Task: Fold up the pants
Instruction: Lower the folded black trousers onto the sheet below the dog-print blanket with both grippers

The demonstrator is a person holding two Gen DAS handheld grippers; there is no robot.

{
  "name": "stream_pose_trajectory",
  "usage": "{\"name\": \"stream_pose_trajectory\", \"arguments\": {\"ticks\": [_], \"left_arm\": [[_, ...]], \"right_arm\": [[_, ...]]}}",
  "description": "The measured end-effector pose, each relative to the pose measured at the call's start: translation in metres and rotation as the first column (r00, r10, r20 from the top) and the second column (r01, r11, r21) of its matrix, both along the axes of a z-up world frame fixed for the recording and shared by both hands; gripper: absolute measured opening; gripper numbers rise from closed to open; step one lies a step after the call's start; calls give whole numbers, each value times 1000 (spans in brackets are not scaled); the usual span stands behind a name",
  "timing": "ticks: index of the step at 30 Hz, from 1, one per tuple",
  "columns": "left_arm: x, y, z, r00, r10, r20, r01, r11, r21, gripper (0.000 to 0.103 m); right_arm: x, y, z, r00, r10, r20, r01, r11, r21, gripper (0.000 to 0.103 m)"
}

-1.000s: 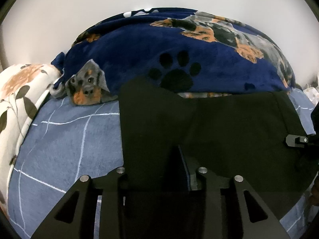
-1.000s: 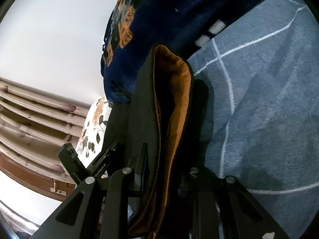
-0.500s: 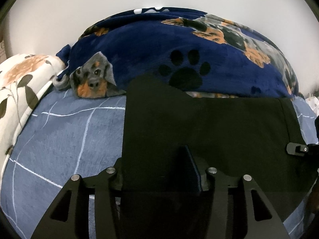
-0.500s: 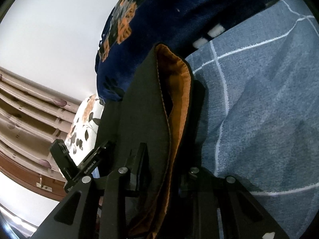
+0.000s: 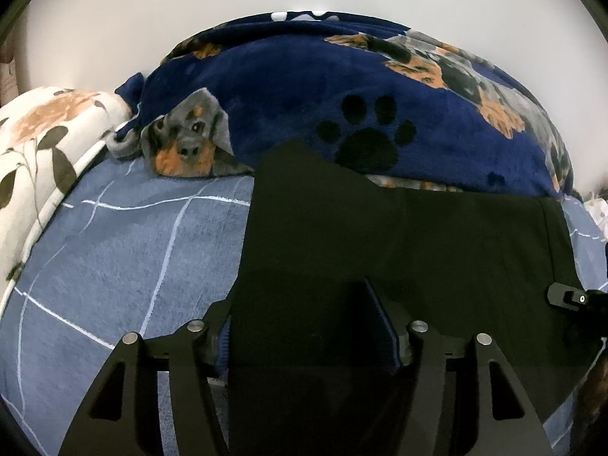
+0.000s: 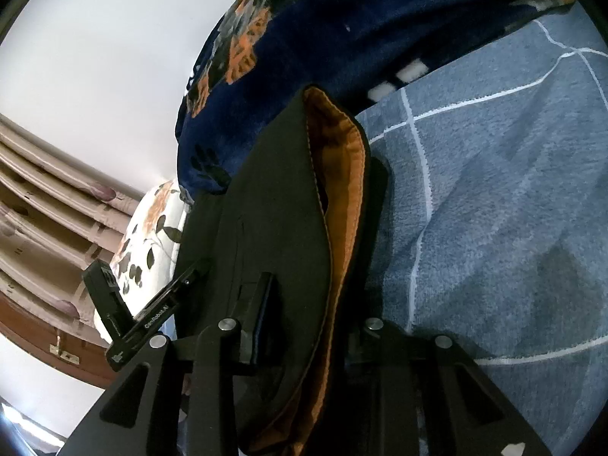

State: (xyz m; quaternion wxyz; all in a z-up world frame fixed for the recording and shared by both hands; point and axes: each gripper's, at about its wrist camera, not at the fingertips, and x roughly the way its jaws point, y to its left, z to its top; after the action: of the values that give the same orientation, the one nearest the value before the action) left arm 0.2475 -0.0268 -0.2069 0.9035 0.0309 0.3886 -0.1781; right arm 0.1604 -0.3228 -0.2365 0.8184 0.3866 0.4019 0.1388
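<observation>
Two grippers work the black pants (image 5: 399, 250) on the bed: our left gripper (image 5: 304, 336), its jaws just opening, straddles the fabric loosely to release it. Our right gripper (image 6: 304, 326) stays clenched on the orange-lined waistband, anchoring the fold.

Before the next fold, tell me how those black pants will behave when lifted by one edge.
The black pants will probably flop and drape: they lie limp on the bedsheet. The orange lining gapes at the edge by the right gripper, so the layers may slide apart. They look light enough for one gripper.
</observation>
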Motion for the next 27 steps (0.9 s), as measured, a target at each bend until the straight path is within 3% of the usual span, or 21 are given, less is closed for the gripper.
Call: {"name": "stream_pose_trajectory", "arguments": {"ticks": [15, 27], "left_arm": [[-1, -1, -1, 1000, 12, 5, -12, 1000, 14, 64], [-1, -1, 0, 1000, 15, 11, -16, 1000, 26, 64]], "right_arm": [[-1, 1, 2, 1000, -13, 7, 13, 1000, -22, 27], [-1, 9, 8, 999, -35, 16, 37, 993, -112, 30]]}}
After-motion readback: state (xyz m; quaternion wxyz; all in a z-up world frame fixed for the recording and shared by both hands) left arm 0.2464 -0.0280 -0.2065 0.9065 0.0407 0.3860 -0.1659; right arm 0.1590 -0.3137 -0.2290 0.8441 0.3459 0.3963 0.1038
